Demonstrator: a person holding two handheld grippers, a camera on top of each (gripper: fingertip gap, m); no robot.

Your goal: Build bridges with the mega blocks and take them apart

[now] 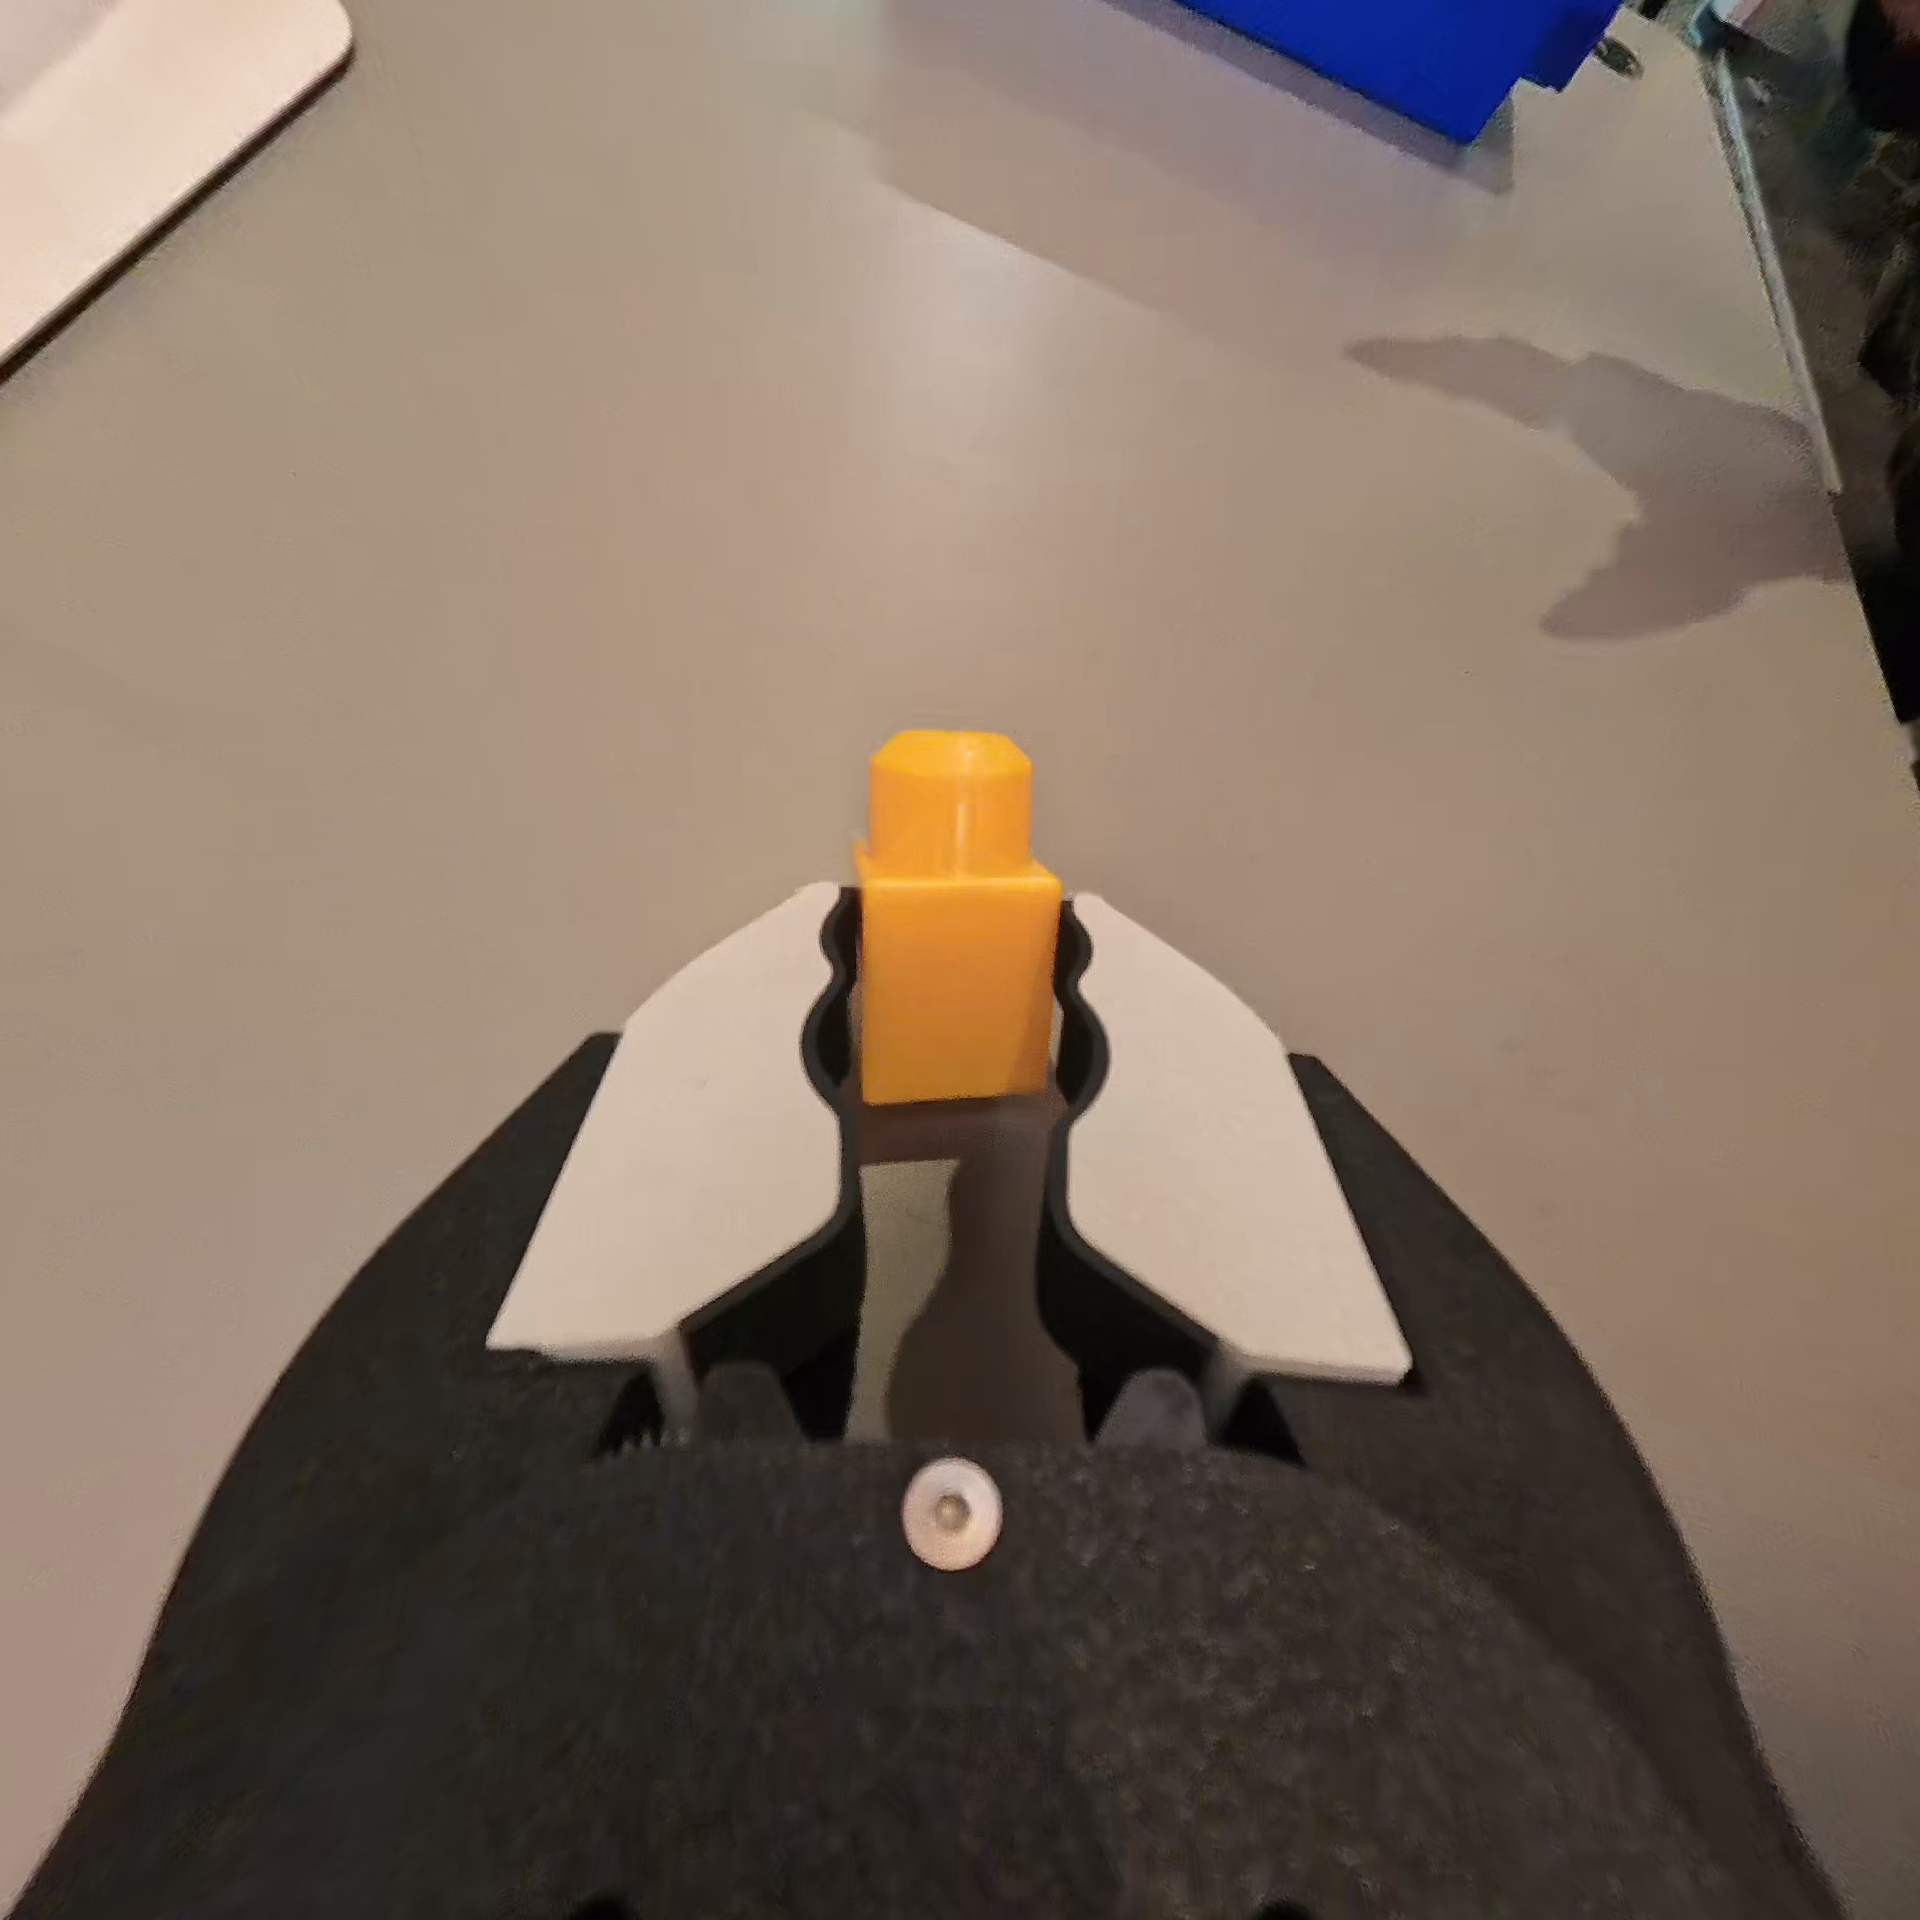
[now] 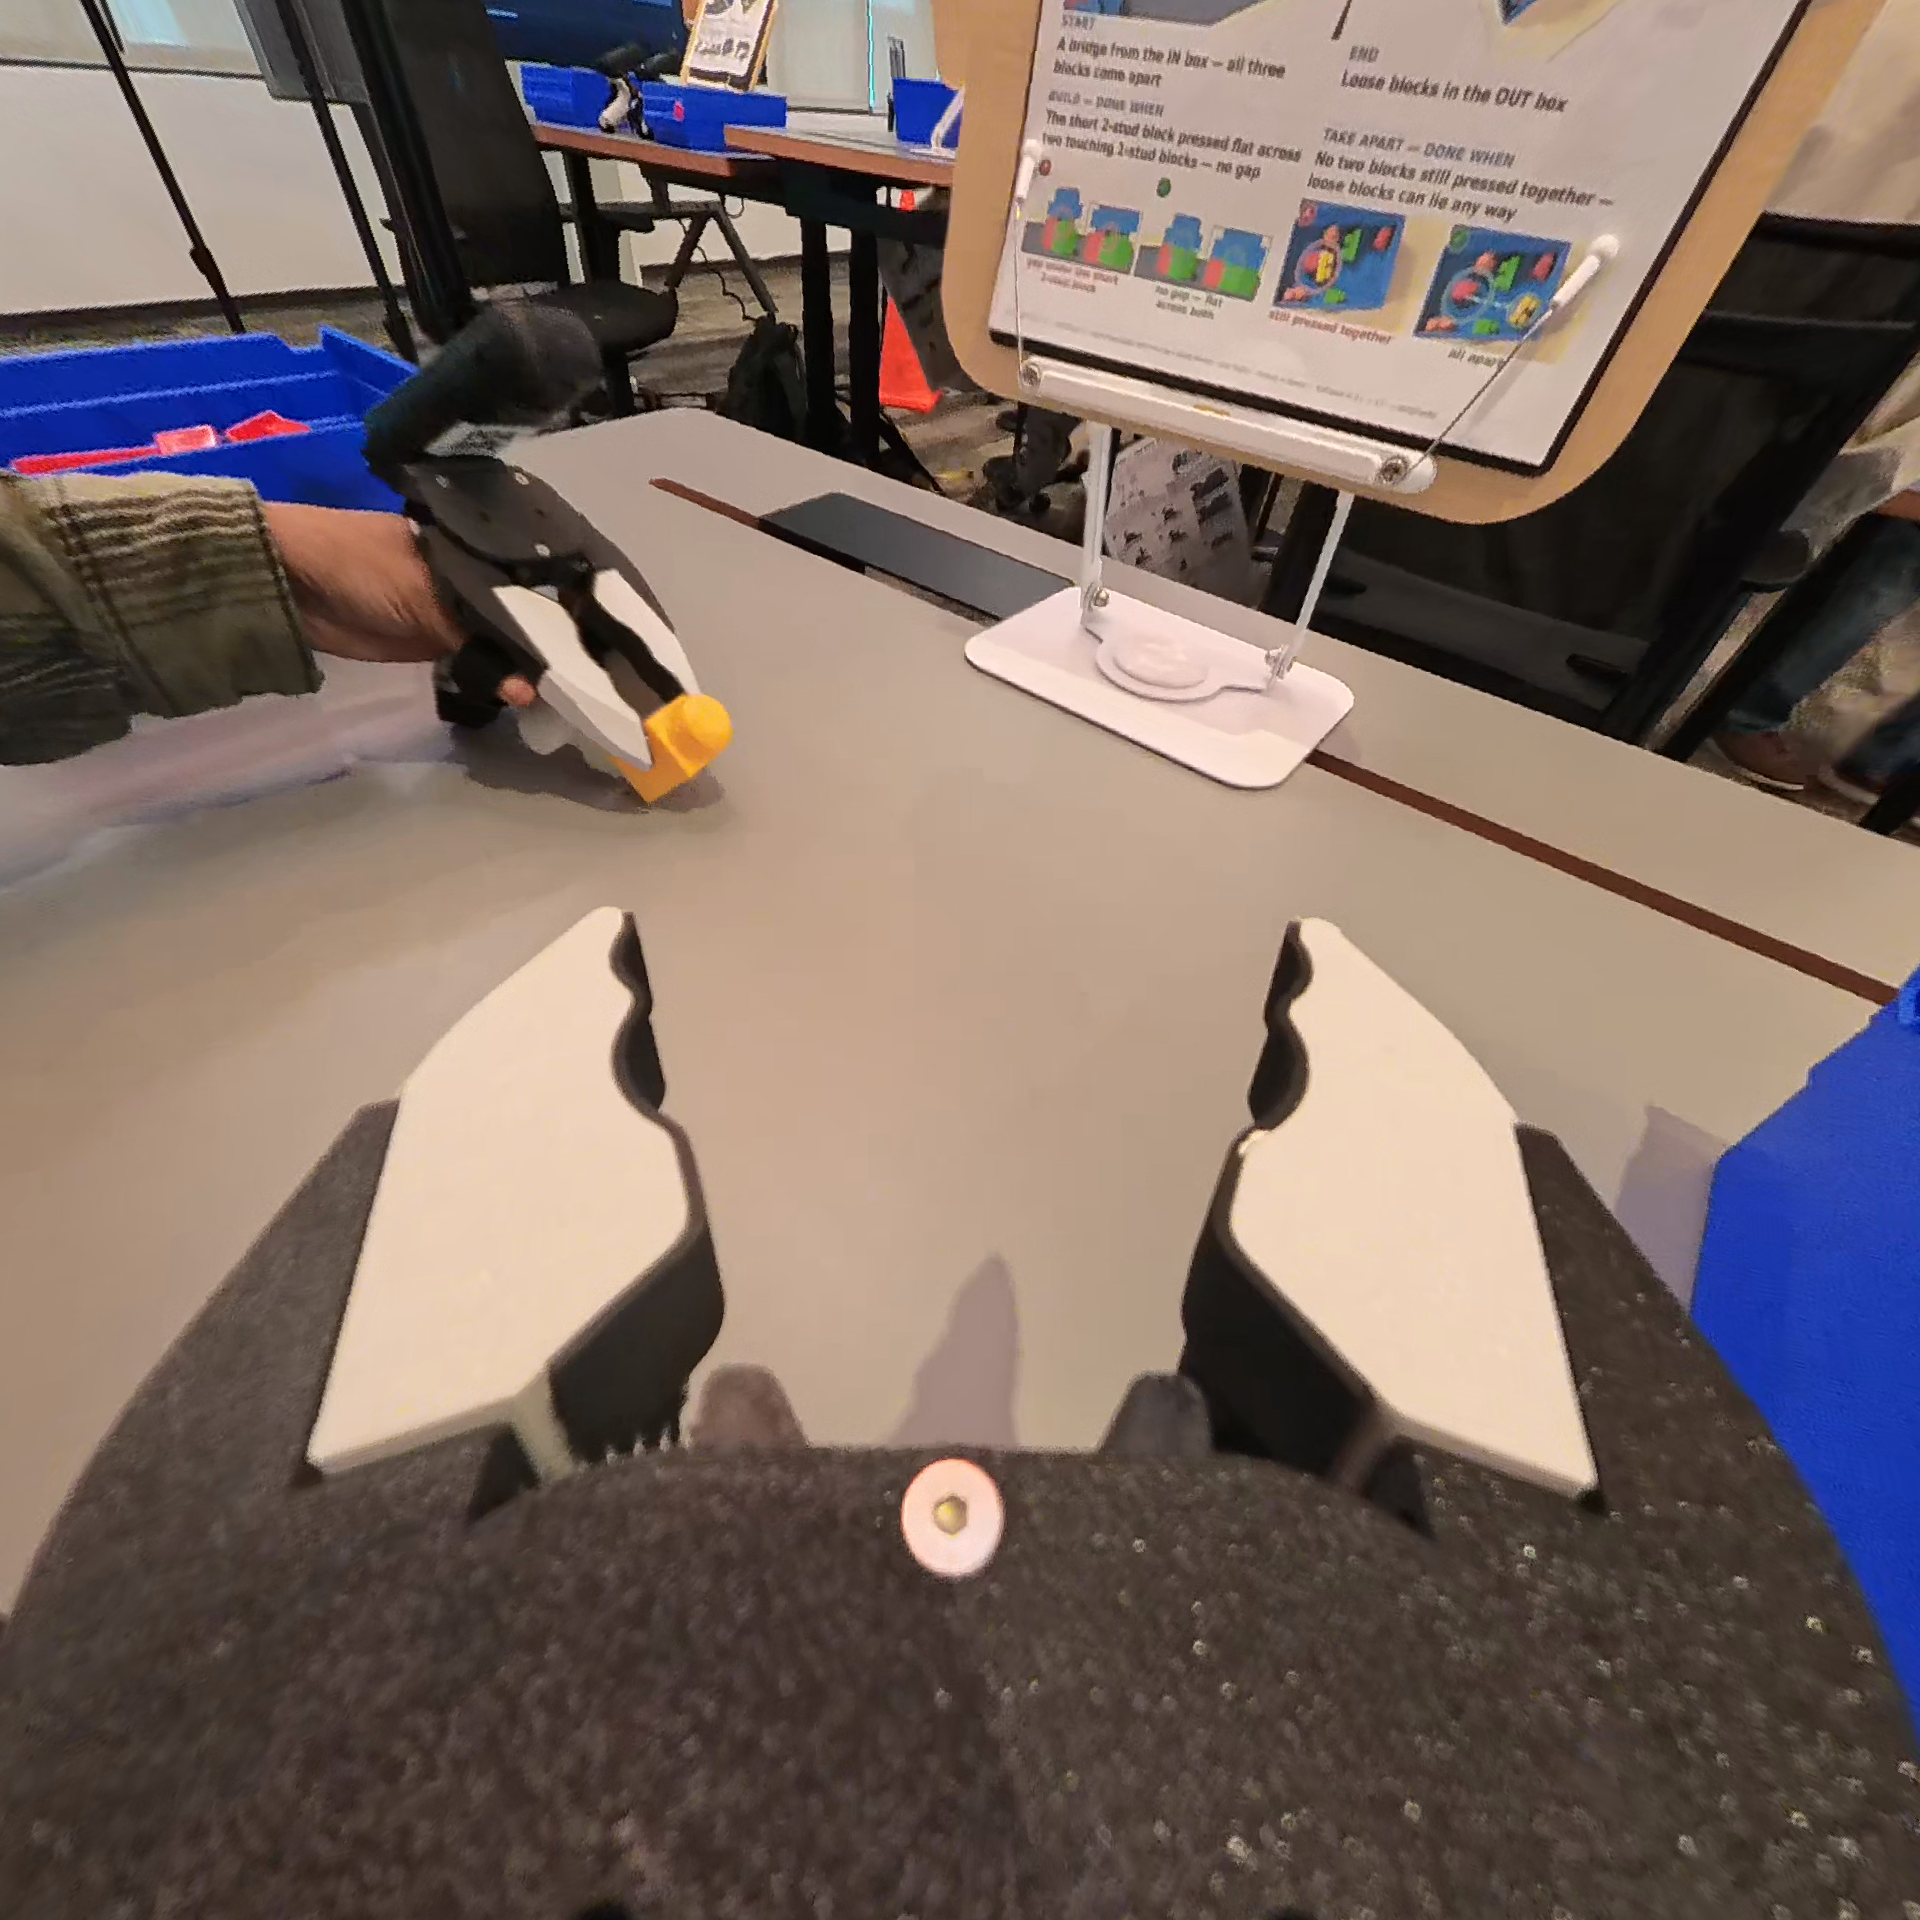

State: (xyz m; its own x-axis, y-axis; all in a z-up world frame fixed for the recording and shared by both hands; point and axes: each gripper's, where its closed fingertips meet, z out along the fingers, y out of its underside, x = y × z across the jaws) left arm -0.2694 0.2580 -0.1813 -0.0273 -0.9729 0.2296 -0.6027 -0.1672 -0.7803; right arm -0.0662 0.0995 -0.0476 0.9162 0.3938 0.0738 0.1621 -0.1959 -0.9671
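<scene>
A grey surface [image 2: 1039, 883] fills both views. At the centre of the left wrist view an orange block [image 1: 951, 997] with a single stud sits pinched between the fingers of the left gripper [image 1: 956, 914], stud pointing away. In the right wrist view, that block [image 2: 681, 746] appears at middle left, low over the surface. The right gripper [image 2: 956, 935] is spread wide, holding nothing. A blue bin [image 2: 177, 416] stands at upper left, a sheet on a white stand [image 2: 1164, 665] at upper right.

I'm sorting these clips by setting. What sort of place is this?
Probably an office-like lab or workshop room: a grey table with an instruction board on a stand, blue bins, more tables and an office chair behind.
</scene>
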